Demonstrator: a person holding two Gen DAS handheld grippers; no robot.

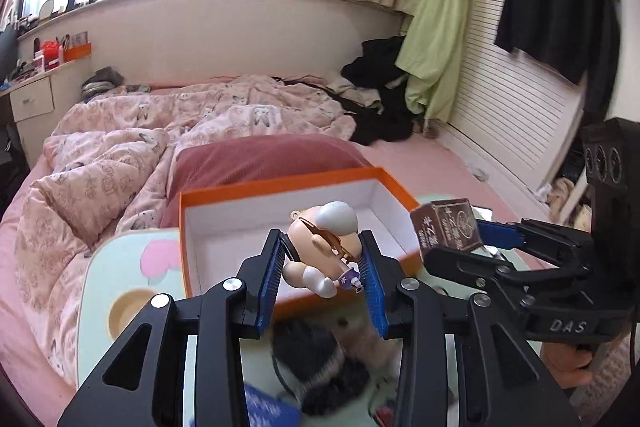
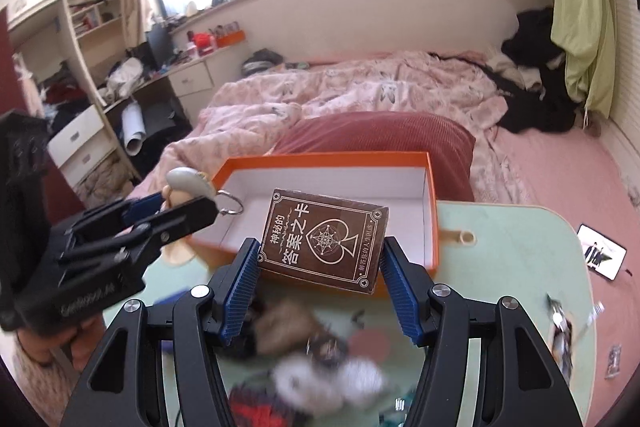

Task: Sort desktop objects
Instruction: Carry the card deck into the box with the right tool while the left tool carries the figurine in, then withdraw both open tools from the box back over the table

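Hanging over the orange box [image 1: 304,183], a figurine [image 1: 324,247] sits pinched in the left gripper [image 1: 322,273]. Beside it, the right gripper [image 2: 320,267] clamps a brown card box [image 2: 324,239] above the box's near rim, over the green table [image 2: 500,247].

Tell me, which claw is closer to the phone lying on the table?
Right. The right claw, holding the brown card box, is nearer the phone; the left claw, gripping the toy figure, is on the far side.

A lived-in home bedroom: rumpled pink quilt [image 2: 360,91] on the bed at centre, cluttered desk [image 2: 176,67] at left, hanging clothes [image 1: 440,27] at upper right.
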